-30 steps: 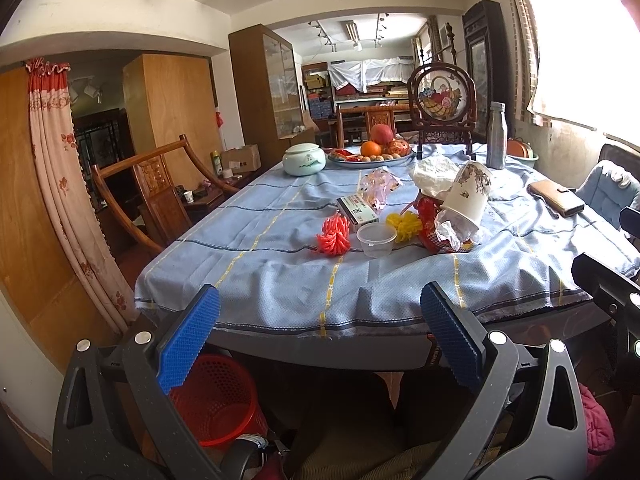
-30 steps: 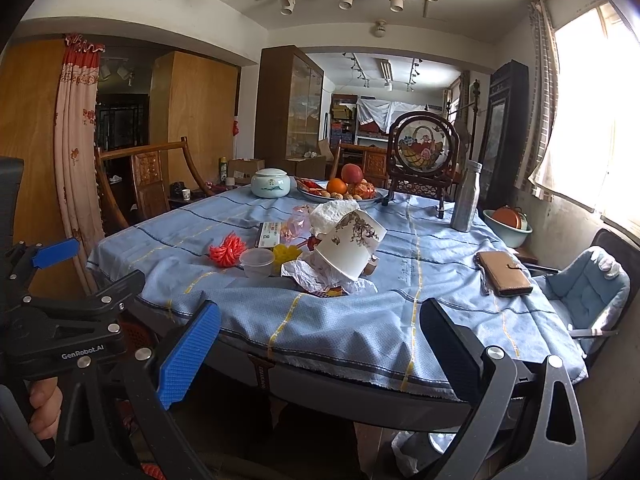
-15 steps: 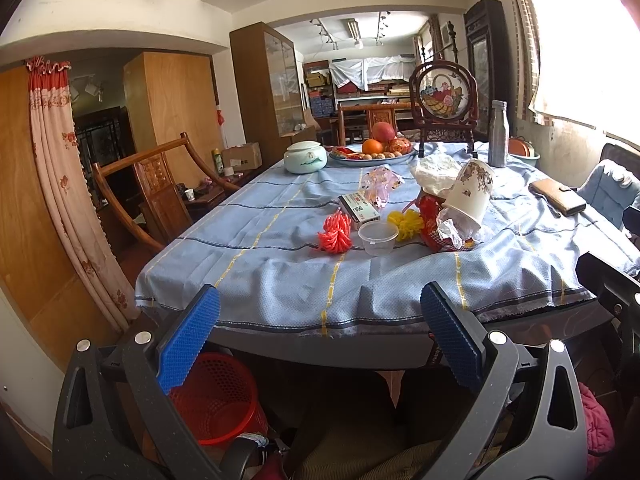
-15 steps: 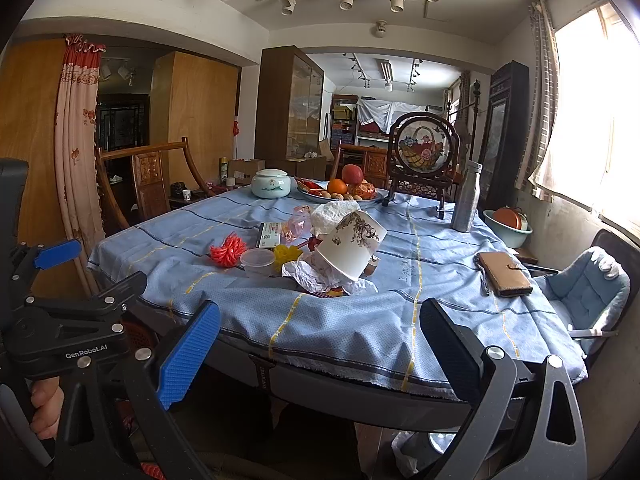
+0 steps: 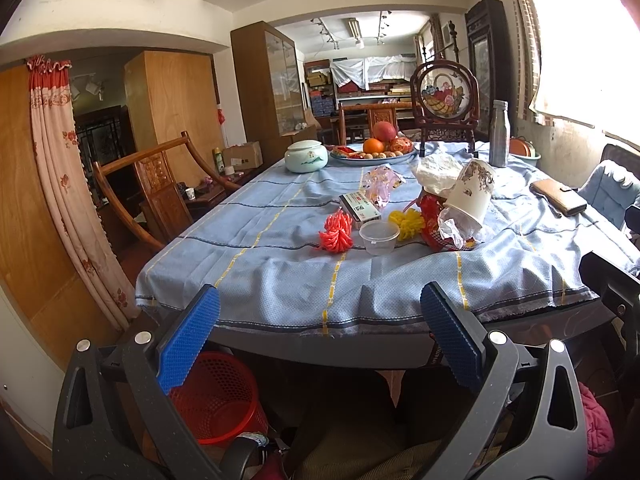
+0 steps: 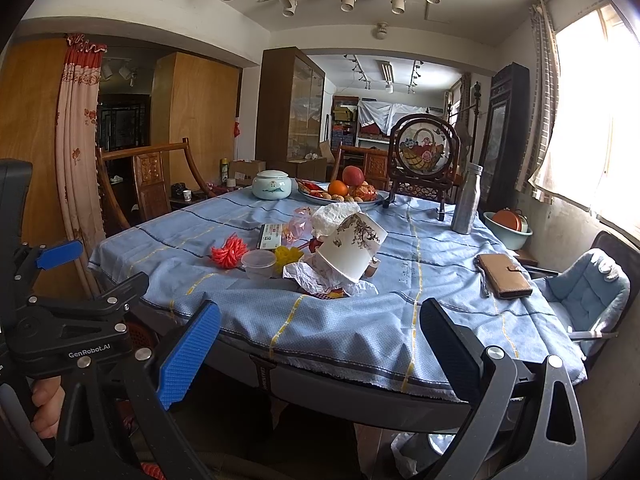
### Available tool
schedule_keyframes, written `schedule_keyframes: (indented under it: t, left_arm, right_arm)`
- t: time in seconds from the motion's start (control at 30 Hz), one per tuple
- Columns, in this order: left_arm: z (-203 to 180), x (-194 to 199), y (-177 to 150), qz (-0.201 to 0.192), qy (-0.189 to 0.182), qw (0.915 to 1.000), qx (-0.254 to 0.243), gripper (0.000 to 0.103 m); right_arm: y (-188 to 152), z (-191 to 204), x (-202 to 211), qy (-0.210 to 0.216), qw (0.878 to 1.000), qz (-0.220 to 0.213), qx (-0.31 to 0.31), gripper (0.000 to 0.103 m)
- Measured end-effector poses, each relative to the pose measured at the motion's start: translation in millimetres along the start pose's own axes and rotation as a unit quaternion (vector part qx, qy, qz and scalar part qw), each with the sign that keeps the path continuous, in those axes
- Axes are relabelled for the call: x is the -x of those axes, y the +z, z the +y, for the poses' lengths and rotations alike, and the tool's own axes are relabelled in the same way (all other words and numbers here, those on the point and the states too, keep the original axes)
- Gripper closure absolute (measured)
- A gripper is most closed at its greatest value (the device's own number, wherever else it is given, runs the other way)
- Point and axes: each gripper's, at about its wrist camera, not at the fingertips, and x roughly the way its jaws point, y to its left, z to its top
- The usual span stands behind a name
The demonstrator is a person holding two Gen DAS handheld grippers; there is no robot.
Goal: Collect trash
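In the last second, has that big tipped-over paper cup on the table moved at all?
No. The paper cup lies tipped on the crumpled wrappers, beside the clear plastic tub, exactly as before.

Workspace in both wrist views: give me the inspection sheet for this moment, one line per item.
Surface: table under a blue tablecloth, wrinkled at the near edge.
Job's things: tipped paper cup on crumpled wrappers, clear plastic tub, red pom-pom, yellow pom-pom, small carton; red basket on the floor under the table.
Clutter: fruit plate, ceramic jar, steel bottle, brown wallet.
Grippers: left tongs and right tongs both open, empty, short of the table.
Cables: nothing seen.
Surroundings: wooden chair, floral curtain.
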Motion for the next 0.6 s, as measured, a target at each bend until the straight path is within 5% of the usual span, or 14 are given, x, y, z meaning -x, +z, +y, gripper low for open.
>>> schedule_keyframes:
  t: [0.6]
  left_arm:
    - [0.4,-9.3,-2.5,0.019,0.004,0.9998,0.000,0.007]
  right_arm:
    - [1.2,-2.3,-2.0,0.000,1.000,0.006,-0.002,0.005]
